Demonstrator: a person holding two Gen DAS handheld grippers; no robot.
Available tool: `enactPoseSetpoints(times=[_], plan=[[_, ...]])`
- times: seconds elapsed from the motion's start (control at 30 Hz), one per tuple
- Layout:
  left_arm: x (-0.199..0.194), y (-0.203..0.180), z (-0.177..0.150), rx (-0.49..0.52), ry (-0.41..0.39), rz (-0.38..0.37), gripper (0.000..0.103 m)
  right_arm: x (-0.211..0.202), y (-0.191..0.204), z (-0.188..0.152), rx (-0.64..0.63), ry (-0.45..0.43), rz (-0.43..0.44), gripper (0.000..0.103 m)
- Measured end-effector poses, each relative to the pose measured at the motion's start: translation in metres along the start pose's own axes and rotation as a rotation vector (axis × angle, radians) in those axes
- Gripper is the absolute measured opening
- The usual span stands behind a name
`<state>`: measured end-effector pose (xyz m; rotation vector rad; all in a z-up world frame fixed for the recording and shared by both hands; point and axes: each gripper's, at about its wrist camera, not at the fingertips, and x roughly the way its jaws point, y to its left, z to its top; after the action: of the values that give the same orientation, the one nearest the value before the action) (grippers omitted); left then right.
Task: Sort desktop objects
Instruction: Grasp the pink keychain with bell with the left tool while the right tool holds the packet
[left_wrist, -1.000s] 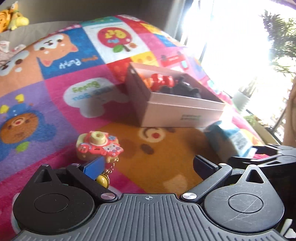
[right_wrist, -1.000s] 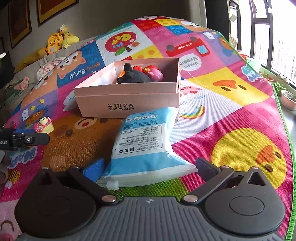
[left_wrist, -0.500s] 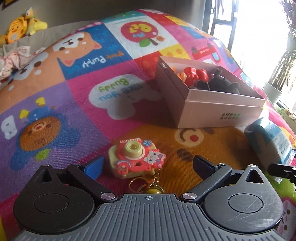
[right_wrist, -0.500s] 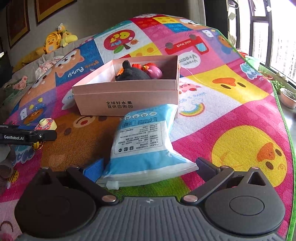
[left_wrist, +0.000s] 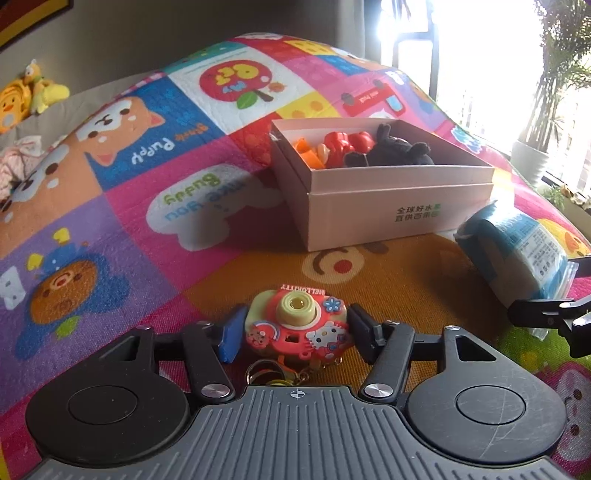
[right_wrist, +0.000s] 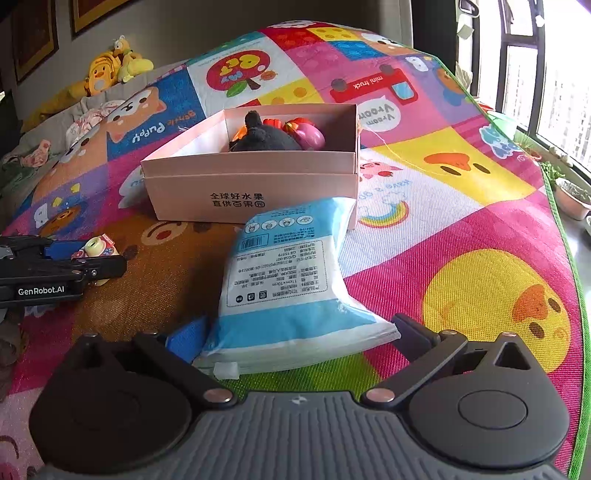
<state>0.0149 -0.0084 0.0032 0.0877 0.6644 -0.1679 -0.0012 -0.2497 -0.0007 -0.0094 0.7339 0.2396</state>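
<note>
Bright cartoon play mat (left_wrist: 192, 206) is what everything sits on, with a window and potted plants glaring at the far right and some plush toys by the far-left wall.

Left tongs (left_wrist: 295, 328) are closing around the little Hello Kitty toy camera (left_wrist: 297, 325) right now. It lies dead centre between the fingers, near edge of the mat, lens facing up and its keyring trailing back toward me. The camera's wide side runs left to right, so the fingers are coming in on its two short ends. I can't quite say the pads are biting yet: the blue one looks just beside the left end and the black one about at the right end, so I'd call it nearly gripped, not held.

Right tongs (right_wrist: 291, 332) are spread wide with the near end of the blue and white pouch (right_wrist: 291, 273) lying between them, not squeezed. The pouch's long axis runs away from me, toward the pink cardboard box (right_wrist: 251, 184), which it touches at the far end.

That box is straight ahead and slightly right of the camera, far side, already holding a black plush and some red and orange toys. My guess: lift, carry forward, drop it in.
</note>
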Motion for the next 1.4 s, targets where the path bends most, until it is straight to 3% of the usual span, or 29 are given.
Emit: enactPoseSetpoints(times=[0.13, 0.3, 0.47, 0.7, 0.77, 0.9, 1.0, 1.2, 1.3, 1.4], plan=[[0.001, 0.004, 0.0, -0.021, 0.012, -0.015, 0.081, -0.003, -0.006, 0.001, 0.01, -0.007, -0.043, 0.103], [0.0, 0.008, 0.0, -0.041, 0.002, -0.031, 0.09, -0.012, -0.01, -0.001, -0.082, -0.053, -0.229, 0.103], [0.001, 0.013, 0.001, -0.074, 0.011, -0.035, 0.092, -0.014, -0.006, 0.012, -0.116, -0.068, -0.156, 0.103], [0.002, 0.011, 0.0, -0.066, 0.013, -0.023, 0.092, 0.016, 0.009, 0.027, -0.147, -0.026, -0.08, 0.103], [0.002, 0.011, 0.0, -0.067, 0.014, -0.024, 0.092, 0.02, 0.013, 0.028, -0.144, -0.013, -0.055, 0.098], [0.002, 0.011, 0.0, -0.068, 0.014, -0.027, 0.093, 0.019, 0.017, 0.029, -0.154, -0.004, -0.035, 0.068], [0.002, 0.011, 0.001, -0.068, 0.013, -0.027, 0.093, 0.017, 0.017, 0.027, -0.147, -0.001, -0.028, 0.065], [-0.007, 0.009, -0.001, -0.032, -0.046, -0.077, 0.084, 0.013, 0.018, 0.026, -0.161, 0.002, -0.016, 0.067], [-0.001, 0.006, 0.003, -0.014, -0.021, -0.071, 0.074, 0.014, 0.017, 0.031, -0.145, -0.021, -0.032, 0.074], [0.004, 0.006, 0.005, -0.013, -0.004, -0.051, 0.063, 0.016, 0.016, 0.036, -0.131, -0.02, -0.019, 0.074]])
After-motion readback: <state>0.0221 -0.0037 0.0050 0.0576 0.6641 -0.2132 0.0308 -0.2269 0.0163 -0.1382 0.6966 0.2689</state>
